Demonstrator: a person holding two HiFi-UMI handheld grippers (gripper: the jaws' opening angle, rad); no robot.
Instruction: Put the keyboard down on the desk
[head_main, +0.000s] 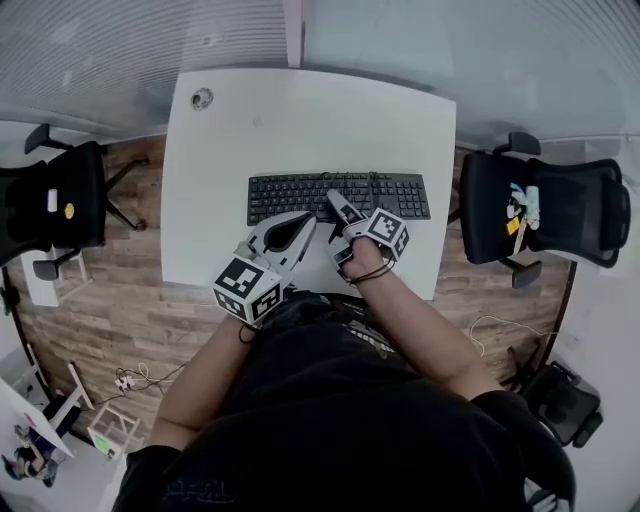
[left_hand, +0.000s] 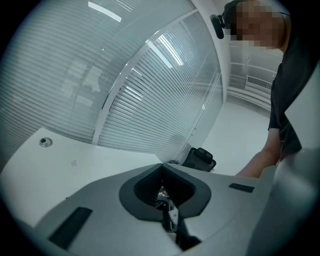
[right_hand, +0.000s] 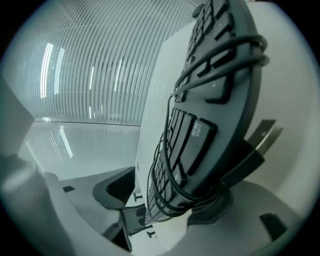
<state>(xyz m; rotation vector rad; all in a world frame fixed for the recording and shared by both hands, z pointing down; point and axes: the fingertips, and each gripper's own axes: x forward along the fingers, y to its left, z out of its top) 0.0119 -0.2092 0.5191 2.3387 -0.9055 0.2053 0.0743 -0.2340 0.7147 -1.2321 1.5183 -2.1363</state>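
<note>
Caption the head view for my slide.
Keyboard flat on the white desk; right hand-held gripper open at its near edge, left hand-held gripper shut alongside.

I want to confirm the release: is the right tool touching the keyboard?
Touching. In the right gripper view the keyboard rests against one pad of the open right tool; the other pad stands clear, white desk showing between.
</note>
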